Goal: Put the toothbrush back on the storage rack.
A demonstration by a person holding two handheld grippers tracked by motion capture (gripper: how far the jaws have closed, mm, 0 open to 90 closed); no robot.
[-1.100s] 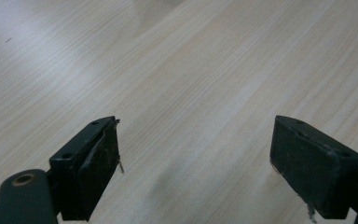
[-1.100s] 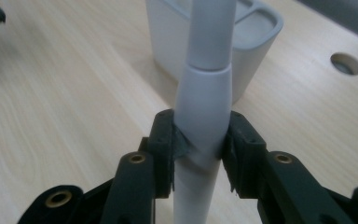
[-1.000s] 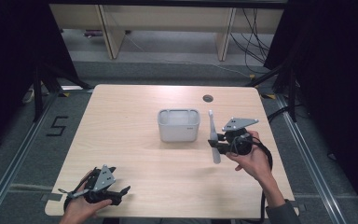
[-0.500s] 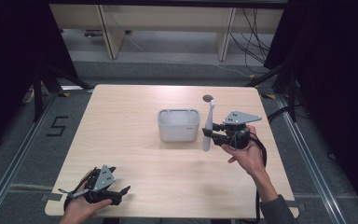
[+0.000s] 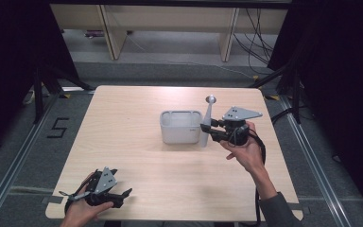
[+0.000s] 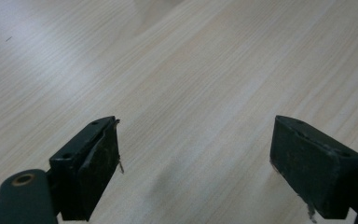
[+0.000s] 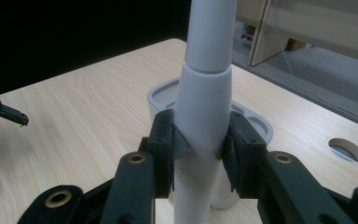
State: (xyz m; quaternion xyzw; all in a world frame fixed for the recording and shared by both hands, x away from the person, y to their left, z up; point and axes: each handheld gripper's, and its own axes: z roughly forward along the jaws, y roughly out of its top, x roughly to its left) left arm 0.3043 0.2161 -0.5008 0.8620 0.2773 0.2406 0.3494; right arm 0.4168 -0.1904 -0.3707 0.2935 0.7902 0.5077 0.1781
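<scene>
A long pale grey utensil (image 5: 206, 124) stands nearly upright, its thick handle (image 7: 204, 107) clamped between the pads of my right gripper (image 5: 208, 131), which is shut on it. It hangs just right of a white holder (image 5: 181, 126) at the table's middle; in the right gripper view the holder's rim (image 7: 259, 125) with its openings lies right behind the utensil. My right gripper (image 7: 200, 145) points left toward the holder. My left gripper (image 5: 122, 196) rests at the table's near left edge, open, with bare wood between its jaws (image 6: 196, 163).
A round cable hole (image 7: 346, 149) is cut in the wooden tabletop (image 5: 132, 109) behind the holder. The table's edges drop to a grey floor with rails. My left gripper's tips (image 7: 2, 112) appear far off in the right gripper view.
The right gripper has carried the utensil a little away from the person and closer to the holder, raising it more upright. The left gripper has not moved.
</scene>
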